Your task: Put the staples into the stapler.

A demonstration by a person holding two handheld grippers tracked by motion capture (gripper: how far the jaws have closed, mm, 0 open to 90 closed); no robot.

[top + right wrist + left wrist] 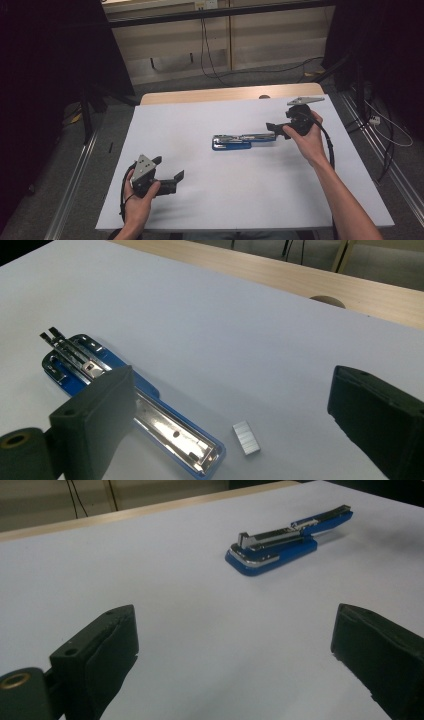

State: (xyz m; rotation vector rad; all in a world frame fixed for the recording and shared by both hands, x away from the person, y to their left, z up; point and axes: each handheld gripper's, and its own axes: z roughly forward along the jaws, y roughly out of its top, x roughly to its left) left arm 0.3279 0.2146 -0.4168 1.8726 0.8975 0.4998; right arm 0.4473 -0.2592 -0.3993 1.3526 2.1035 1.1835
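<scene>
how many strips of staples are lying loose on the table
1. A small staple strip lies on the white table just beside the opened end of the blue stapler, between the right gripper's open jaws. More may sit inside the stapler.

The stapler point(135, 405) has a glossy blue plastic body and bright, polished metal rails. Just beside it lies a strip of staples point(246, 438) in shiny silver metal. The table point(220, 200) top is smooth, matt white, with a pale wood edge at the far side.
</scene>
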